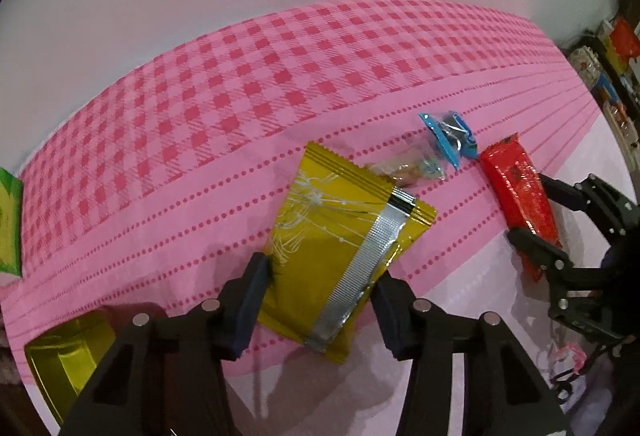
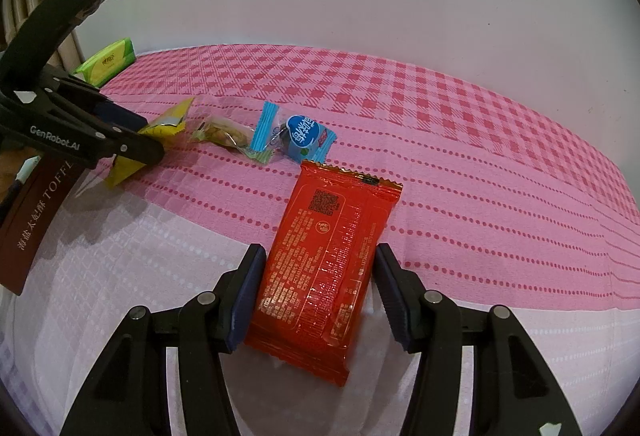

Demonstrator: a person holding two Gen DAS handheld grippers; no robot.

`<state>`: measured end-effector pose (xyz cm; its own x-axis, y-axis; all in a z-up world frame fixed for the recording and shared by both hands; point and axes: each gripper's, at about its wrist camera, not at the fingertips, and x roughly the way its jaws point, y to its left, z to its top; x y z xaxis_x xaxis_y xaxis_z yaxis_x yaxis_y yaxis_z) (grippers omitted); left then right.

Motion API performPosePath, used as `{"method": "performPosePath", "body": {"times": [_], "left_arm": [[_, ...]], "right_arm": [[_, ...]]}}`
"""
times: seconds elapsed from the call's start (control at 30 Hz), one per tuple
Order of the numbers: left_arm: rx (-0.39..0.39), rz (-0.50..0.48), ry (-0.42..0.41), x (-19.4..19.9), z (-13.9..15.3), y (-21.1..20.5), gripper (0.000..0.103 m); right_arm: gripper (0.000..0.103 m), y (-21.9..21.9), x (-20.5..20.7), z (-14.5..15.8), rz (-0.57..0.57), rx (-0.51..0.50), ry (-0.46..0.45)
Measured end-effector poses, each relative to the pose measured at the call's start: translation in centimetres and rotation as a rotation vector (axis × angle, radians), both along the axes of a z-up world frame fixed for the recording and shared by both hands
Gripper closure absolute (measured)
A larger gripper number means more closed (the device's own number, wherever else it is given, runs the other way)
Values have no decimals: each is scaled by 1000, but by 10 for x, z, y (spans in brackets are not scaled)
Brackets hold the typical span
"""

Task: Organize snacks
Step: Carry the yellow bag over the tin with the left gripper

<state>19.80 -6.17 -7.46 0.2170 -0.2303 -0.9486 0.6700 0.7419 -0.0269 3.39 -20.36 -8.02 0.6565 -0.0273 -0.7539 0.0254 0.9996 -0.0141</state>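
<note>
Gripping the red packet (image 2: 320, 272), your right gripper (image 2: 318, 296) fingers press its sides. Left of it, your left gripper (image 1: 320, 300) clamps the yellow packet (image 1: 340, 248); beyond, two small candies (image 2: 296, 137), contents unclear.

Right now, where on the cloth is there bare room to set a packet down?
Free: the checked band of the pink cloth behind the blue candy, out to the right edge. Also free: the dotted stripes right of the red packet. Crowded: the line from yellow packet through clear-wrapped snack to the blue candy.
</note>
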Motion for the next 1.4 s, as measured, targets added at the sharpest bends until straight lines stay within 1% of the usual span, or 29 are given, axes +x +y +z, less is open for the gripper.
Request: {"method": "performPosePath", "body": {"times": [0.2, 0.27, 0.43, 0.73, 0.83, 0.93, 1.03, 1.1, 1.17, 1.33, 1.4], "left_arm": [[-21, 28, -20, -10, 28, 15, 52], [-18, 41, -44, -15, 38, 20, 52], [-34, 96, -68, -22, 61, 35, 52], [-35, 236, -108, -38, 102, 78, 52], [-34, 283, -124, -42, 115, 99, 52], [-11, 347, -153, -46, 126, 128, 52], [6, 402, -148, -48, 128, 152, 52], [32, 435, -146, -50, 126, 168, 52], [65, 467, -135, -54, 117, 181, 52], [91, 550, -97, -61, 99, 210, 52], [104, 564, -87, -65, 92, 218, 52]], "right_arm": [[51, 0, 0, 0, 0, 0, 0], [51, 0, 0, 0, -1, -2, 0], [51, 0, 0, 0, -2, -3, 0], [51, 0, 1, 0, -5, -3, 0], [51, 0, 1, 0, -5, -4, 0], [51, 1, 1, 0, -5, -4, 0], [51, 0, 1, 0, -5, -4, 0], [51, 0, 1, 0, -5, -4, 0], [51, 0, 1, 0, -5, -4, 0], [51, 1, 1, 0, -6, -7, 0], [51, 1, 1, 1, -7, -7, 0]]}}
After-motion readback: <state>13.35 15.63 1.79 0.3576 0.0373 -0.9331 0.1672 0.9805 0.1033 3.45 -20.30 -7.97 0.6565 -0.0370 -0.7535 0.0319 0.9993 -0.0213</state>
